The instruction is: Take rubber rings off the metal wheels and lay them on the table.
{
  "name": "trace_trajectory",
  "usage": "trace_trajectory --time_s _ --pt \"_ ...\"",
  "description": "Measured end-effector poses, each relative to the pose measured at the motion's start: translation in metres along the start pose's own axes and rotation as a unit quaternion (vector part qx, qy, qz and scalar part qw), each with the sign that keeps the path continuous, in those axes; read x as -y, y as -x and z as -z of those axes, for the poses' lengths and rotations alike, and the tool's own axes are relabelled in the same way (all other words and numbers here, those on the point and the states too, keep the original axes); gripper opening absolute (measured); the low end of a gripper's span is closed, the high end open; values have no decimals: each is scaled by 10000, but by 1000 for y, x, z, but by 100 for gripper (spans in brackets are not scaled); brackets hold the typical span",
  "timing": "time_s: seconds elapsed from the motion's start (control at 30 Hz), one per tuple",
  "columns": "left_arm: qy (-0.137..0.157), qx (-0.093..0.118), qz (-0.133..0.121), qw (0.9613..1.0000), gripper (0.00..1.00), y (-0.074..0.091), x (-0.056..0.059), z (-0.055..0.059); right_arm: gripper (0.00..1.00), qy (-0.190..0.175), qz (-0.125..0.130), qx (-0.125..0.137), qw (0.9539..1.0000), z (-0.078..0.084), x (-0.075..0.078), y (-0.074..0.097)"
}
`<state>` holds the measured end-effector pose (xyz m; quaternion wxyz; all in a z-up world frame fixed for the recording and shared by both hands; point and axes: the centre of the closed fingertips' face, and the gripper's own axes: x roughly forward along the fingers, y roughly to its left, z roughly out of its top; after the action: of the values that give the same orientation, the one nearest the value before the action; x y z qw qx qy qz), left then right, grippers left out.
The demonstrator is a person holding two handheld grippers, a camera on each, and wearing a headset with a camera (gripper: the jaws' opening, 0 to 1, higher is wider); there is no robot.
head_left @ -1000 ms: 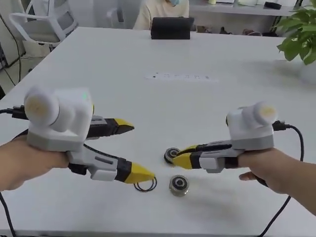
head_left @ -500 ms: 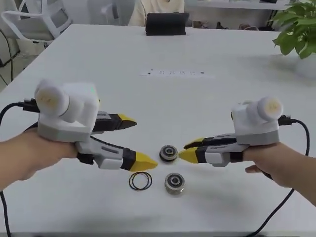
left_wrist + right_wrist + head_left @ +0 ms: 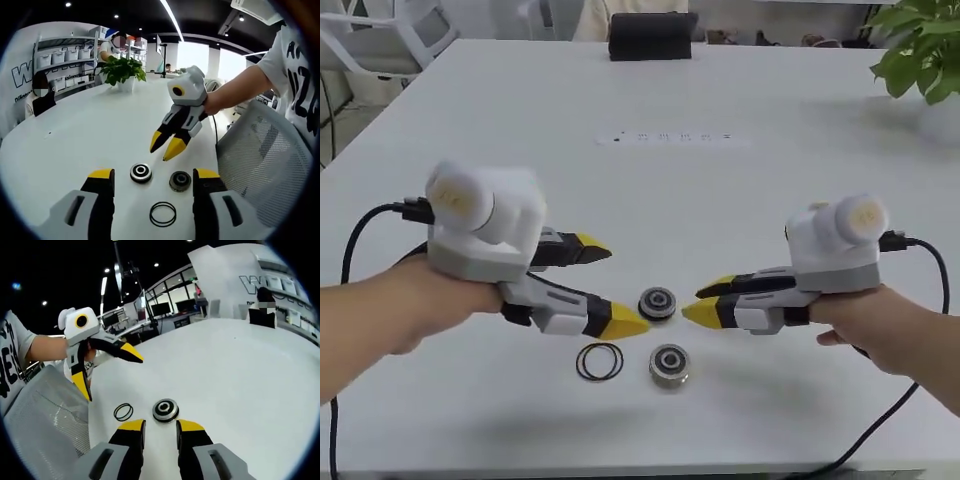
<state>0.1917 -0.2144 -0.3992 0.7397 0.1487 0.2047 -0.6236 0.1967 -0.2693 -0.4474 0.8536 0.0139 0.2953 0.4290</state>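
Two small metal wheels lie near the table's front edge, the far wheel (image 3: 657, 302) with a dark rim, the near wheel (image 3: 669, 363) bare and metallic. Two thin black rubber rings (image 3: 599, 361) lie overlapped on the table left of the near wheel. My left gripper (image 3: 618, 285) hovers wide open left of the far wheel, holding nothing. In the left gripper view both wheels (image 3: 141, 173) (image 3: 180, 180) and the rings (image 3: 163, 214) sit between its jaws. My right gripper (image 3: 697, 303) points at the far wheel (image 3: 165, 410) from the right, jaws narrowly apart and empty, a short gap away.
A white power strip (image 3: 665, 138) lies mid-table. A black bag (image 3: 650, 38) stands at the far edge, with a potted plant (image 3: 920, 50) at the back right. Gripper cables trail off the front edge on both sides.
My right gripper has drawn back from the far wheel it was touching. My left gripper's lower tip has moved off the rings toward the far wheel. The head camera has shifted.
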Motion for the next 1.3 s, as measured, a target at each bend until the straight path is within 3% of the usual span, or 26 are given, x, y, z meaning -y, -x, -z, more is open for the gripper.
trace_trajectory --time_s 0.5,0.93,1.3 --pt "7 -197 139 9997 47 -26 -4 9 23 -9 46 -30 10000 6 4 -3" --pt "191 -324 77 9993 32 -41 -15 18 23 9 -22 -89 10000 9 2 -8" --pt "239 -439 72 9987 26 -53 -17 24 23 7 -18 -128 9999 11 4 -6"
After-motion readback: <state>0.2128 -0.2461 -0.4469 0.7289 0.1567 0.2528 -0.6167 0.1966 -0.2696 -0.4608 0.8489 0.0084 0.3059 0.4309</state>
